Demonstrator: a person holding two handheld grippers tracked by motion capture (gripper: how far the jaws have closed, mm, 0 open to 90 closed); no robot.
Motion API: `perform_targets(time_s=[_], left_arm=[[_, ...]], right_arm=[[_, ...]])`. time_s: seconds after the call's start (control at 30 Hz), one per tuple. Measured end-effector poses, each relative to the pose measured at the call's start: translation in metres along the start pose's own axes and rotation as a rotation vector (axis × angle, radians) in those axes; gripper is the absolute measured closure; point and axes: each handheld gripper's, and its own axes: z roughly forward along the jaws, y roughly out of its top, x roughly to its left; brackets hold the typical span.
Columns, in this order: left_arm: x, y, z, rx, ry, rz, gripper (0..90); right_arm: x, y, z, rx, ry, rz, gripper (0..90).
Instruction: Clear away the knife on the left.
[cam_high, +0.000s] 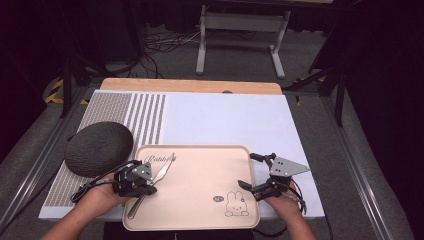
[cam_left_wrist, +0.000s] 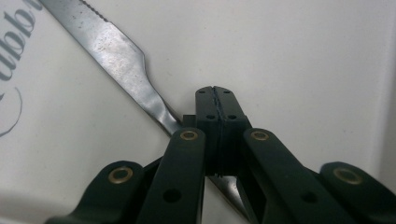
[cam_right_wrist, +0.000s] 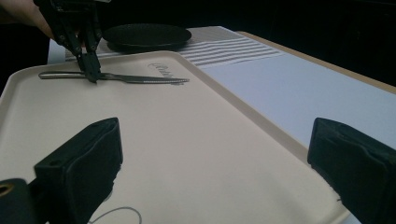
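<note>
- Knife (cam_high: 159, 175) lies on the pink tray (cam_high: 200, 220) near its left edge, serrated blade pointing toward the far-left corner by the printed lettering, handle trailing toward the near-left corner.
- Off the tray's left edge, on the white mat (cam_high: 230, 117), we see a dark round placemat (cam_high: 98, 148) well apart from the knife.
- Our left gripper (cam_high: 148, 189) sits over the knife where blade narrows into handle. In the left gripper view its jaws are pressed together at the tips, and the knife (cam_left_wrist: 119, 56) runs under them; they appear clenched on the metal neck, though the contact itself is hidden beneath the pads.
- From the right gripper view, that left gripper (cam_right_wrist: 93, 70) stands nearly upright on the knife (cam_right_wrist: 135, 79), which still rests flat on the tray (cam_right_wrist: 187, 140).
- We judge the step in hand to be the grasp, not yet the lift.
- Next move calls for a steady rise without twisting, since a thin flat neck can slip or pivot.
- Our right gripper (cam_high: 246, 185) waits at the tray's right edge near the rabbit drawing (cam_high: 236, 204), jaws spread wide and holding nothing.
</note>
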Motion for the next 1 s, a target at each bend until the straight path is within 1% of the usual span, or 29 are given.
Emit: perform_targets(time_s=[0.07, 0.1, 0.2, 0.27, 0.37, 0.5, 0.53, 0.6, 0.73, 0.87, 0.9, 1.0], left_arm=[[0.001, -0.002, -0.001, -0.003, 0.005, -0.006, 89.9], [0.001, -0.004, -0.002, -0.003, 0.006, -0.016, 89.9], [0.003, -0.008, -0.003, -0.020, 0.004, -0.030, 89.8], [0.003, -0.011, -0.004, -0.021, 0.007, -0.044, 89.9], [0.004, -0.014, -0.006, -0.027, 0.010, -0.051, 89.8], [0.005, -0.021, -0.008, -0.033, 0.009, -0.085, 89.9], [0.006, -0.022, -0.009, -0.036, 0.010, -0.082, 89.9], [0.005, -0.025, -0.010, -0.038, 0.011, -0.092, 89.9], [0.005, -0.028, -0.011, -0.041, 0.012, -0.096, 89.9], [0.005, -0.031, -0.013, -0.043, 0.009, -0.115, 89.9], [0.005, -0.032, -0.012, -0.051, 0.009, -0.121, 89.9], [0.005, -0.034, -0.014, -0.045, 0.010, -0.131, 89.9]], right_arm=[[0.000, 0.000, 0.000, 0.000, 0.000, 0.000, 3.8], [0.000, 0.000, 0.000, 0.000, 0.000, 0.000, 3.8], [0.000, 0.000, 0.000, -0.001, 0.001, 0.000, 3.8], [0.000, 0.000, 0.000, 0.000, 0.001, 0.001, 3.8], [0.000, 0.000, 0.000, 0.000, 0.002, 0.000, 3.9], [0.000, 0.000, 0.000, -0.003, 0.002, 0.002, 3.8], [0.000, 0.000, 0.000, -0.003, 0.002, 0.002, 3.8], [0.000, 0.000, 0.000, -0.002, 0.002, 0.003, 3.9], [0.001, 0.000, 0.000, -0.002, 0.004, 0.002, 3.8], [0.001, 0.000, 0.000, -0.003, 0.003, 0.002, 3.8], [0.001, 0.000, 0.000, -0.002, 0.003, 0.003, 3.9], [0.001, 0.000, 0.000, -0.002, 0.003, 0.003, 3.8]])
